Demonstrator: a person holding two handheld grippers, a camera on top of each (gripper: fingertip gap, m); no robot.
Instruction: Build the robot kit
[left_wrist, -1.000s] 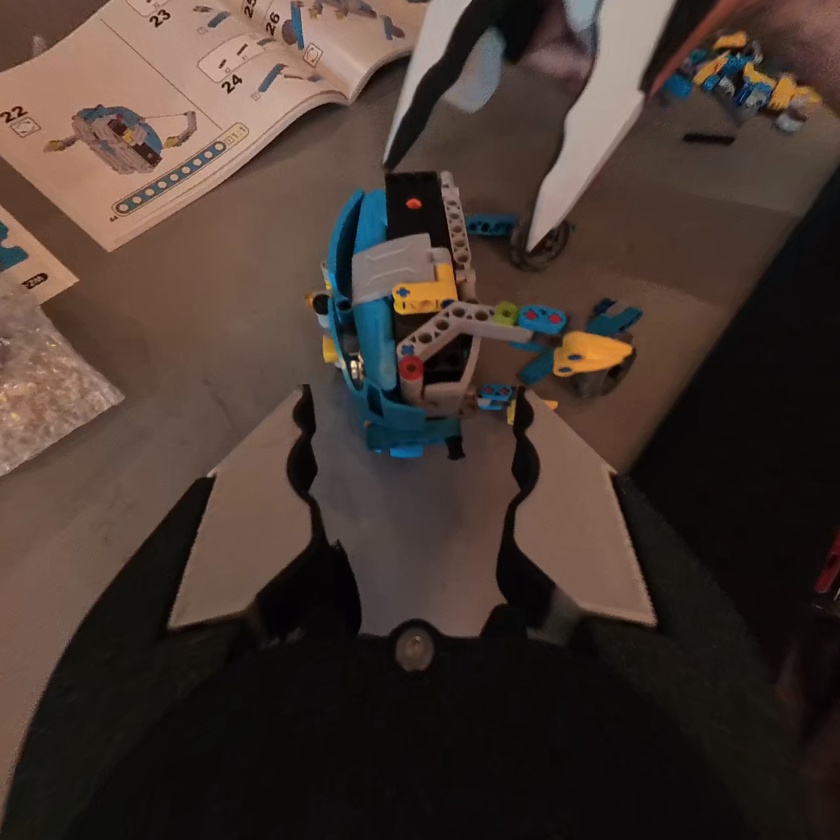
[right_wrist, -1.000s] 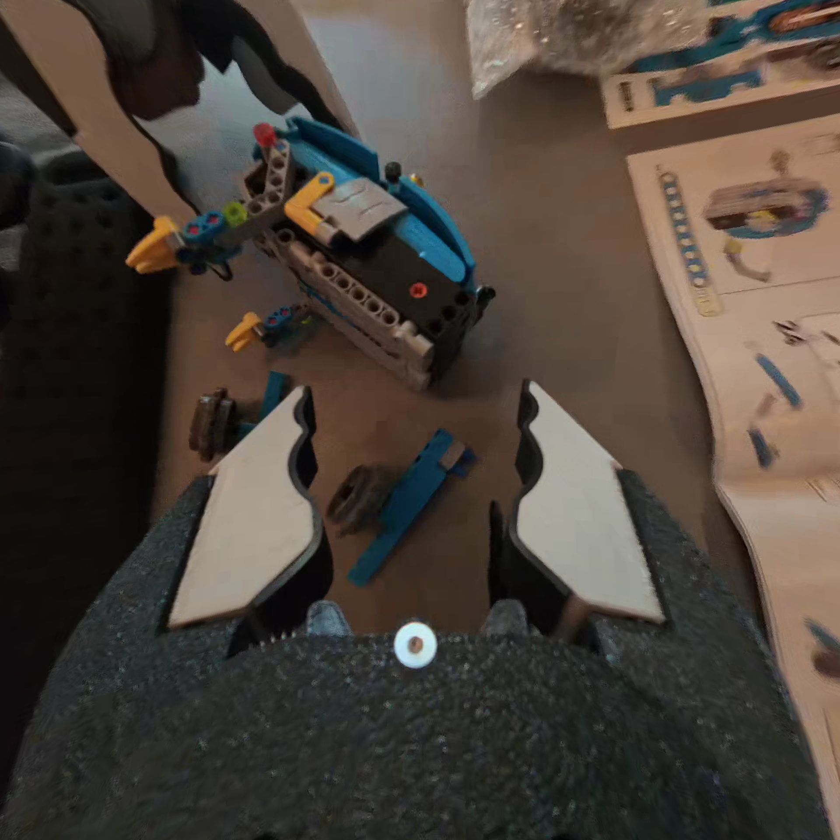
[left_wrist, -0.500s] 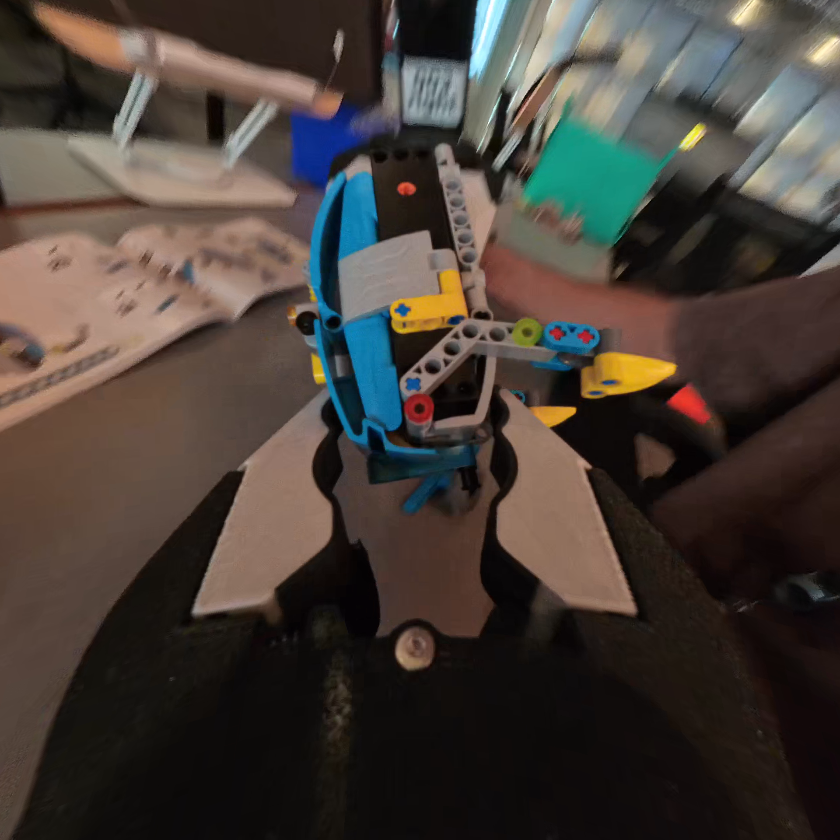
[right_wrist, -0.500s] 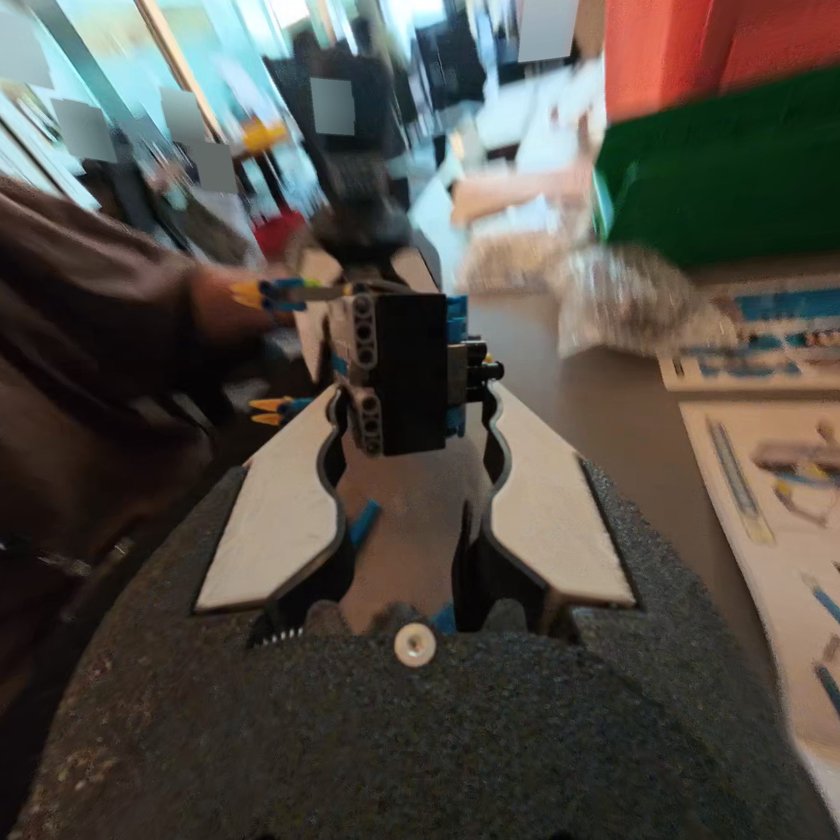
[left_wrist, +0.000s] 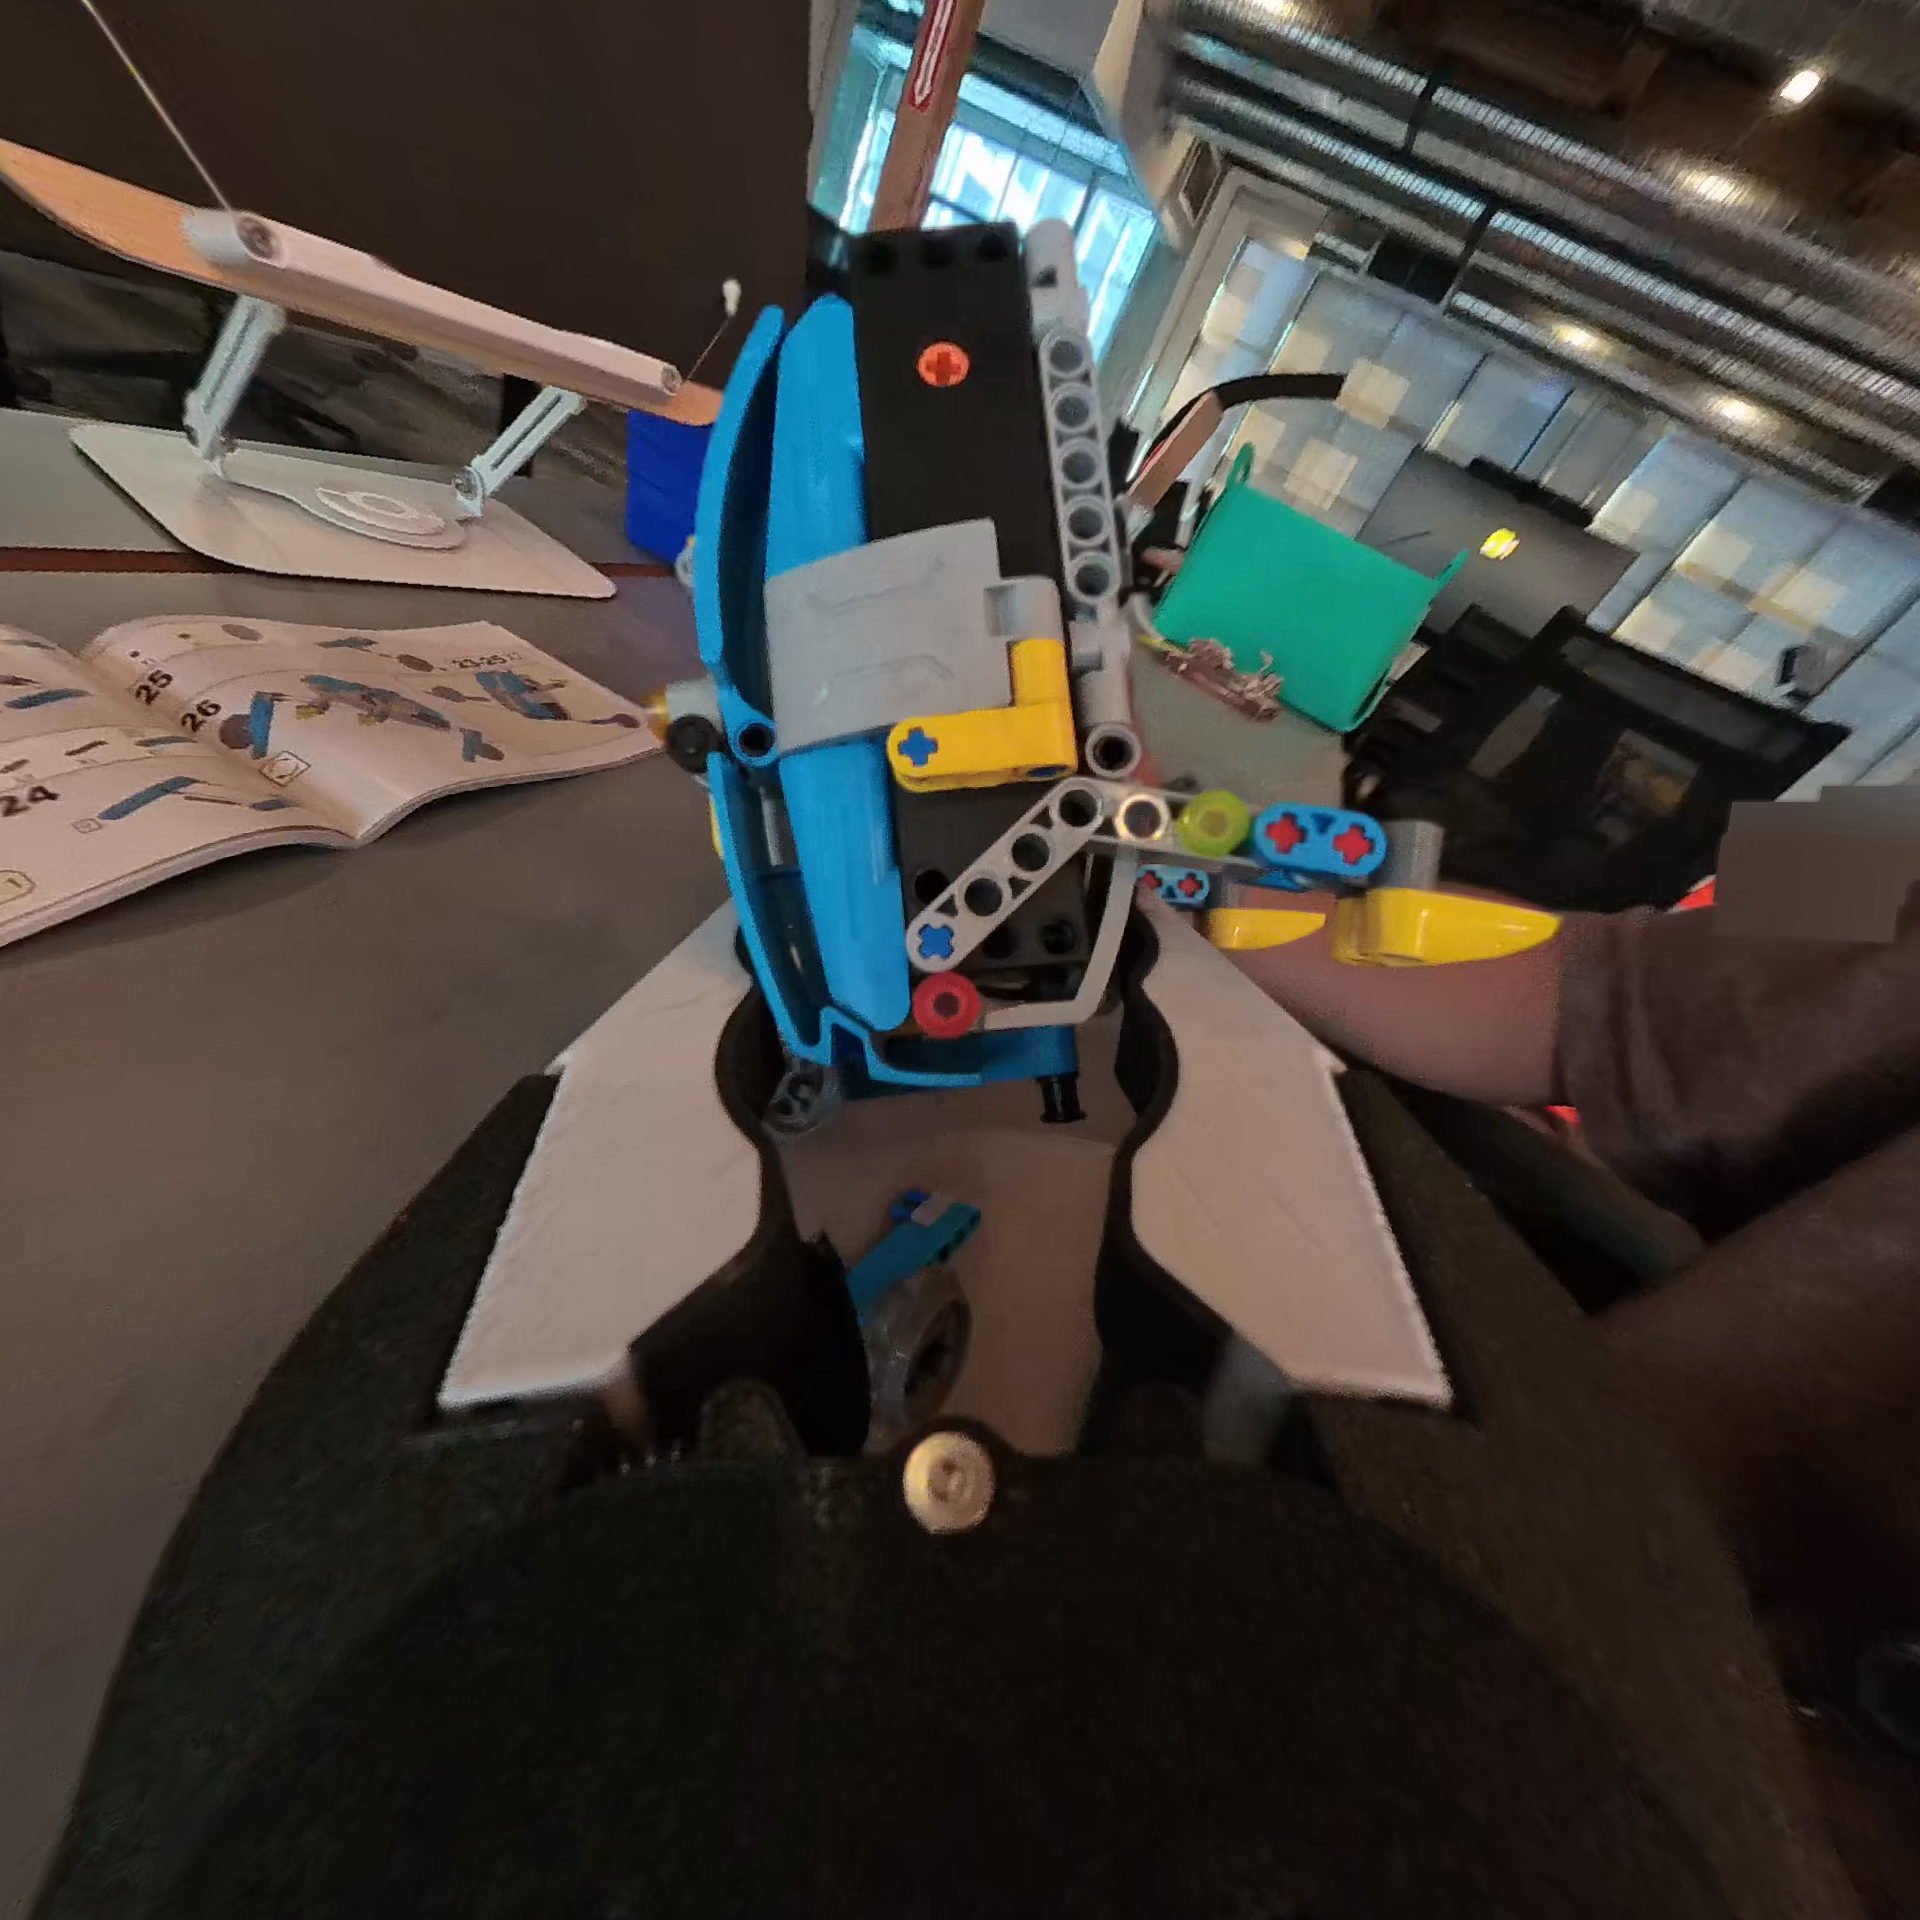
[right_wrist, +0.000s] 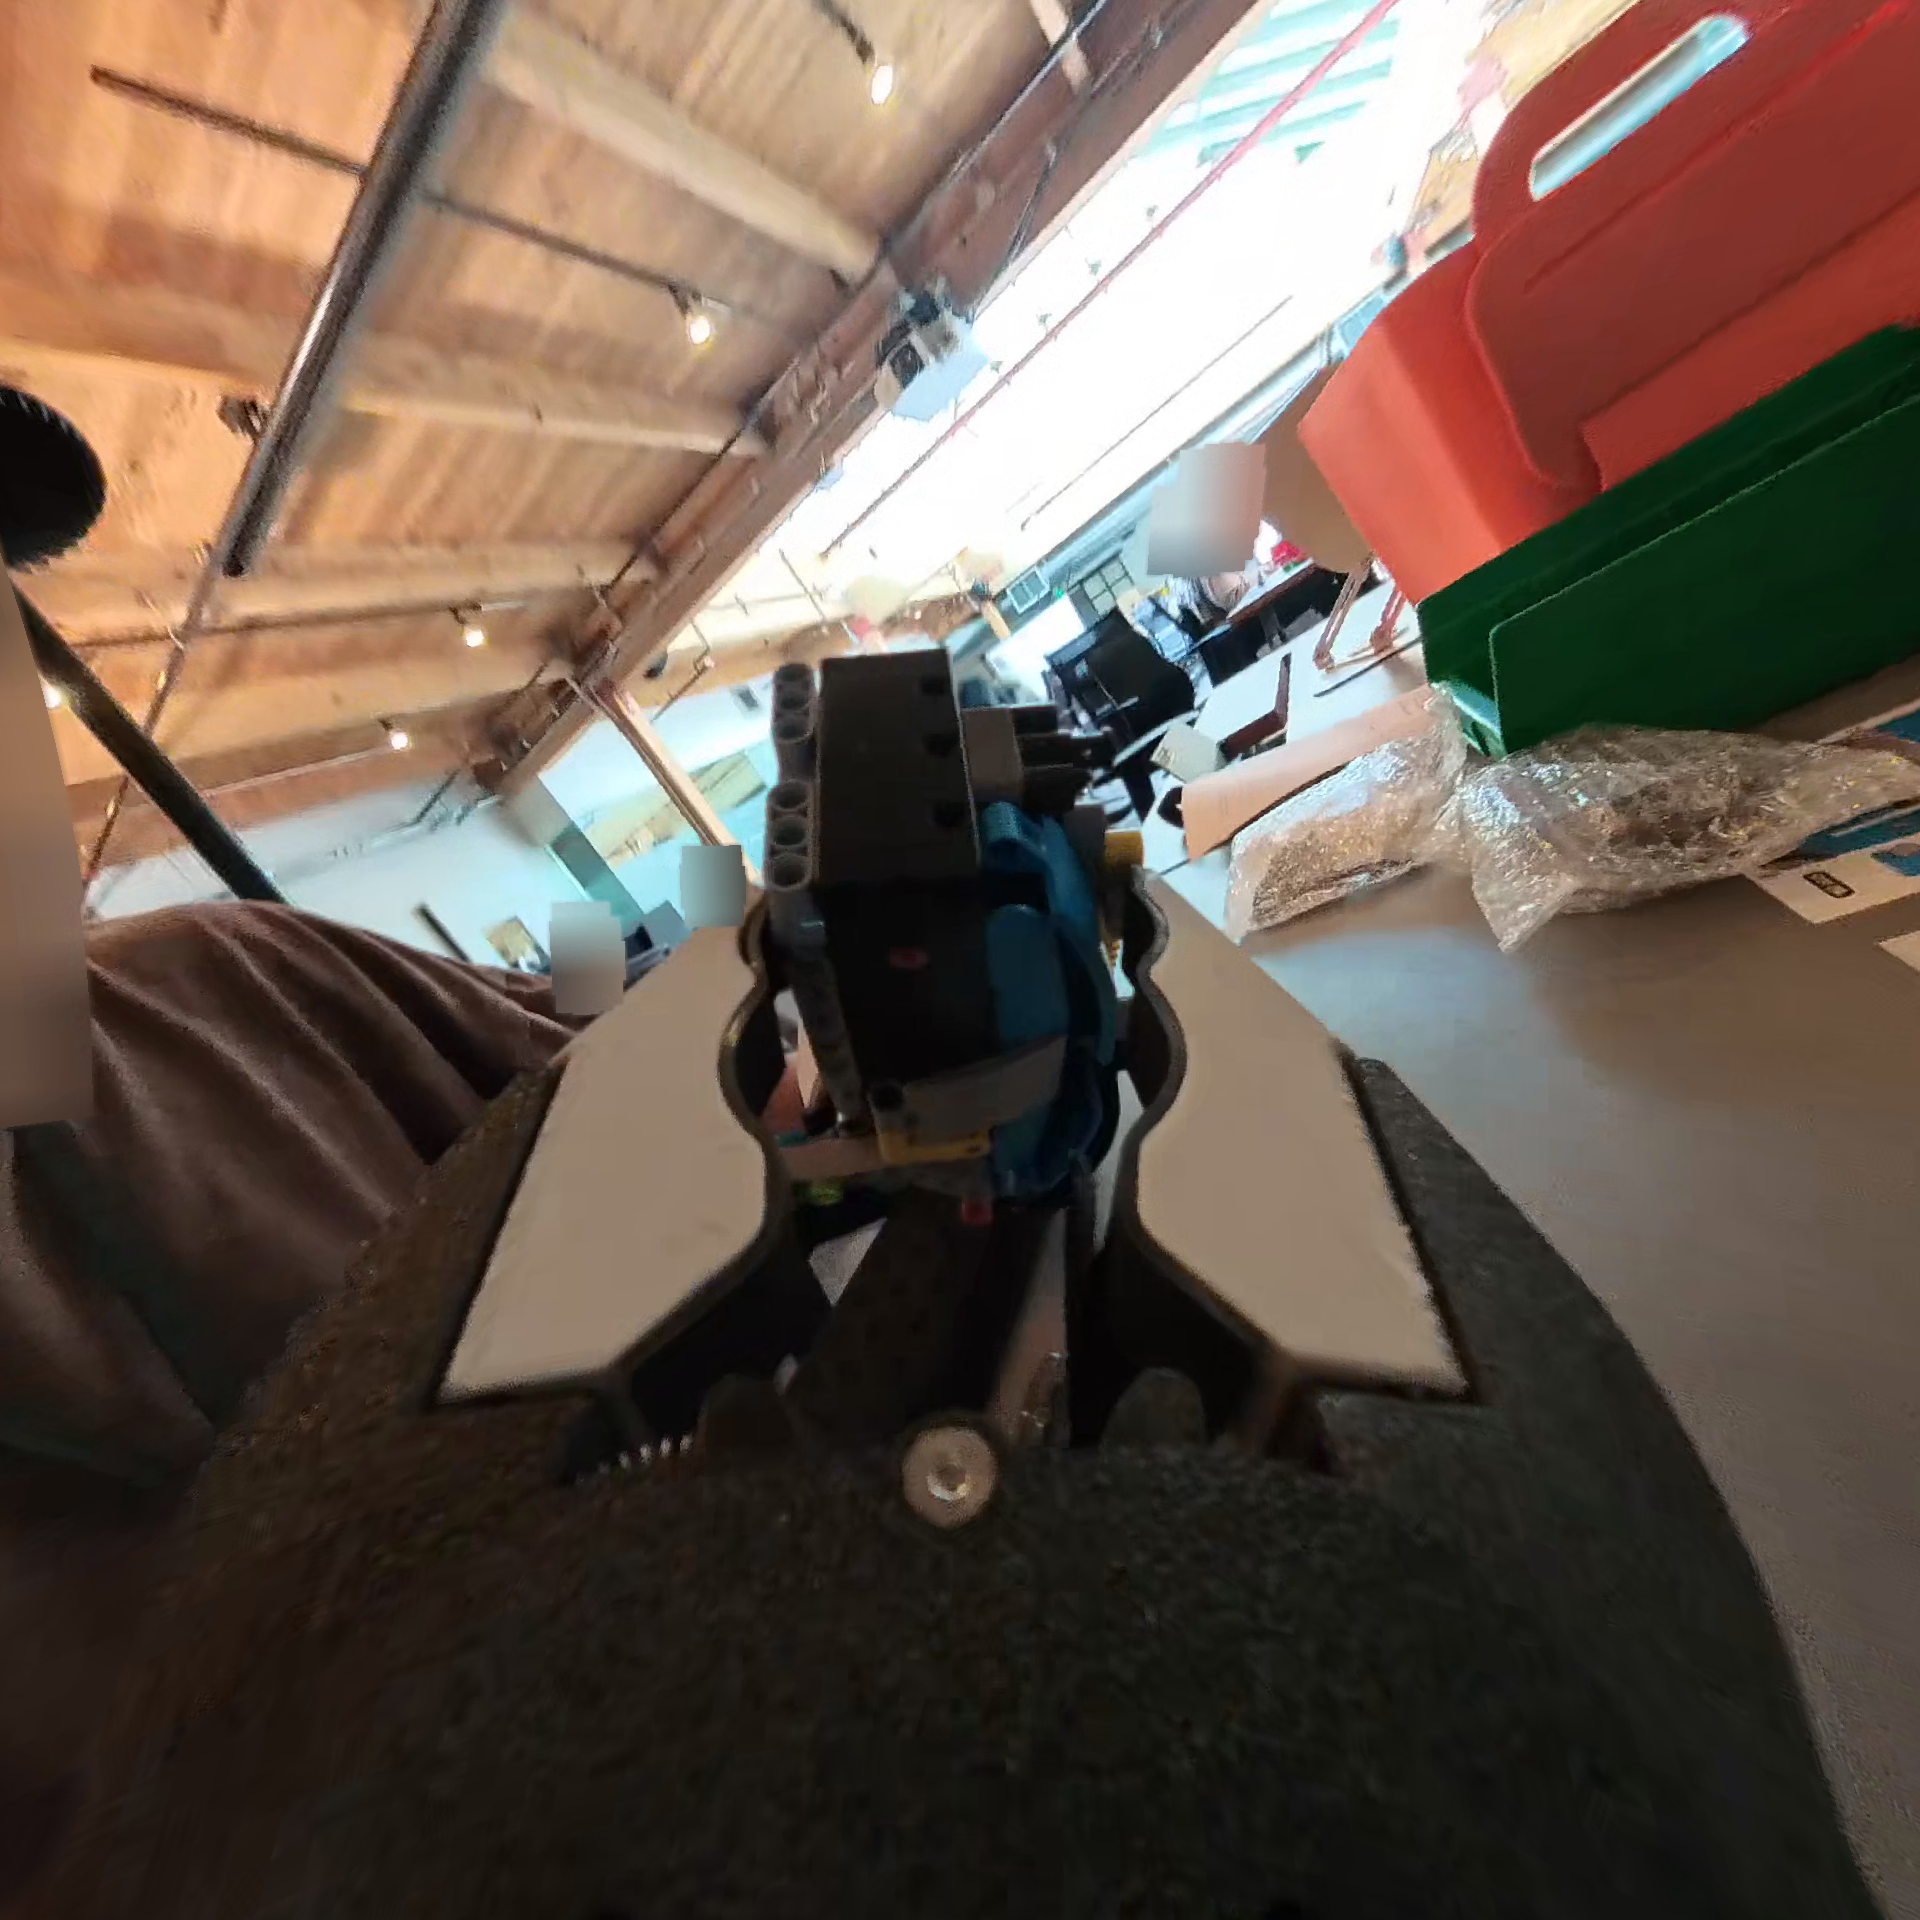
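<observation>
A toy brick model (left_wrist: 883, 675) of blue, black, grey and yellow parts is held upright above the dark table (left_wrist: 260, 1039). A side arm with yellow claws (left_wrist: 1434, 925) sticks out to its right. My left gripper (left_wrist: 945, 935) is shut on the model's lower end. My right gripper (right_wrist: 940, 920) is shut on the same model (right_wrist: 904, 935), seen from its black and grey end. A loose blue beam (left_wrist: 914, 1236) and a grey wheel (left_wrist: 925, 1340) lie on the table below the left gripper.
An open instruction booklet (left_wrist: 312, 727) lies left, with a white stand (left_wrist: 364, 416) behind it and a green bin (left_wrist: 1299, 613) farther off. A brown sleeve (left_wrist: 1714, 1039) is at the right. Clear plastic bags (right_wrist: 1558, 821), a green box (right_wrist: 1714, 592) and a red case (right_wrist: 1662, 260) stand on the table's right. The grey wheel (left_wrist: 925, 1340) lies some 11 cm from my left tips, 15 cm from my right tips.
A second ago both grippers were open over the model lying on the table. Both have closed on it and lifted and tilted it upright; the views now look across the room.
</observation>
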